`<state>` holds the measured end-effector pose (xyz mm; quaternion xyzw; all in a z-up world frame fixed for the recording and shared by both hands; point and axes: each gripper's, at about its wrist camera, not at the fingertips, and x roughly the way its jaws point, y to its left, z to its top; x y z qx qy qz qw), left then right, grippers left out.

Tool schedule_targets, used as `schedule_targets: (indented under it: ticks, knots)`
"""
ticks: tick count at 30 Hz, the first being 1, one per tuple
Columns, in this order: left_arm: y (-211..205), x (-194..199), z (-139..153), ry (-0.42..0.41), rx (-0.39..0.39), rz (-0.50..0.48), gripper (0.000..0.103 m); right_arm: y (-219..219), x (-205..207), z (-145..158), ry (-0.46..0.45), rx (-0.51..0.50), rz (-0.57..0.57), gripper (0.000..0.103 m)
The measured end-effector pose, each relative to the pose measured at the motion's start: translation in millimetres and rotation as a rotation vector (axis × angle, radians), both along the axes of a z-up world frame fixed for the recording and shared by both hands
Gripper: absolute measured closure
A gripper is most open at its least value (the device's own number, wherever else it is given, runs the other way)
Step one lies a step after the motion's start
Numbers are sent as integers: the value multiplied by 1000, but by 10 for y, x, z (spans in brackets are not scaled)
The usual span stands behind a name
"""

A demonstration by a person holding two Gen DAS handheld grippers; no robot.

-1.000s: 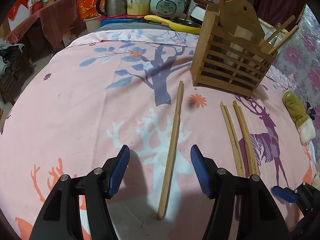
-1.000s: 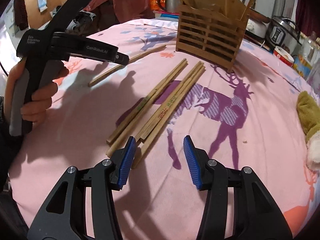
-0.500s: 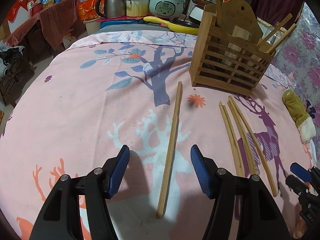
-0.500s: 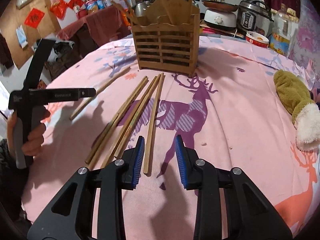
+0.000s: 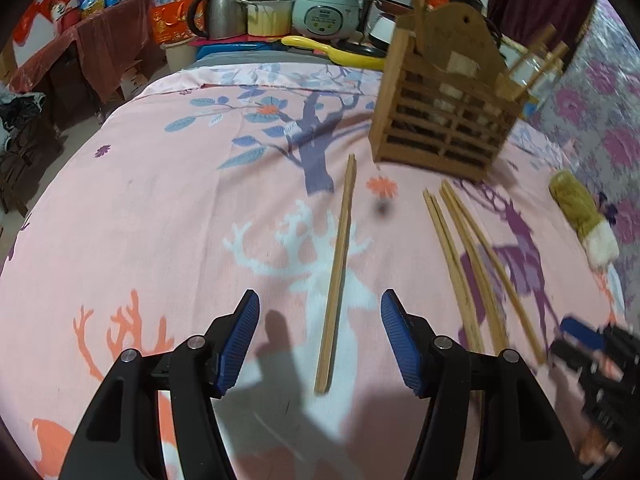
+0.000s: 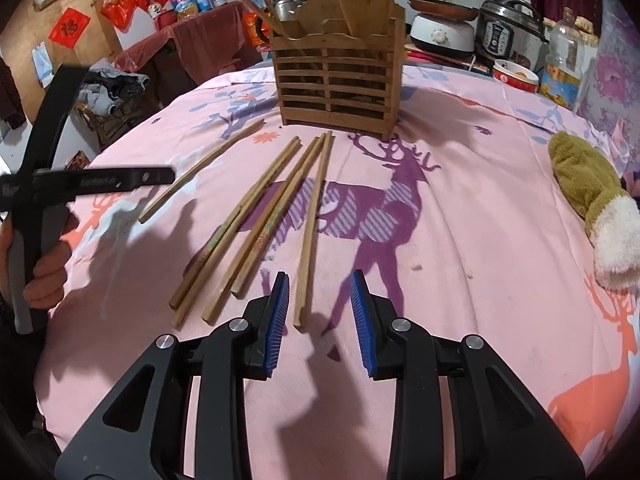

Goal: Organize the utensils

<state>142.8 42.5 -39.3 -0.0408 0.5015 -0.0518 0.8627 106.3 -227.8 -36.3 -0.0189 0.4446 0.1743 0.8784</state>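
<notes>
We held our right hand-held gripper (image 6: 320, 308) with its ribbed blue jaws just narrowed around one long wooden chopstick (image 6: 313, 224), not pinching. Our left hand-held gripper (image 5: 320, 340) stood wide. The slatted wooden holder (image 6: 336, 80) stood far on the pink cloth (image 6: 480, 200).

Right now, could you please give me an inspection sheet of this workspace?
Surface: pink tablecloth with deer and tree prints, flat.
Job's things: wooden chopstick holder upright with some chopsticks inside; lone chopstick pair lying apart; loose chopsticks fanned before the holder.
Clutter: plush mitten at the cloth's edge.
Grippers: left gripper open, straddling the lone pair; right gripper open, has just been closing, with one chopstick's end between its jaws, untouched.
Cables: nothing seen.
Surroundings: rice cooker, kettle, bottles behind the table.
</notes>
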Motion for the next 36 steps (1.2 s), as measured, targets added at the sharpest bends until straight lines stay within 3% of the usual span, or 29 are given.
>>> schedule_targets:
  ticks: [3, 10, 17, 22, 36]
  knots:
    - [-13, -126, -54, 19, 10, -37, 43, -59, -29, 27, -10, 17, -20, 70]
    - [-77, -268, -122, 29, 32, -87, 64, -104, -31, 43, -10, 49, -39, 70]
    - [-148, -265, -144, 12, 89, -97, 68, -94, -32, 42, -6, 56, -38, 70]
    - [-194, -272, -141, 7, 89, -119, 97, -82, -33, 29, -1, 56, -35, 70]
    - [-162, -256, -138, 16, 58, -113, 97, 88, -53, -91, 22, 1, 16, 70]
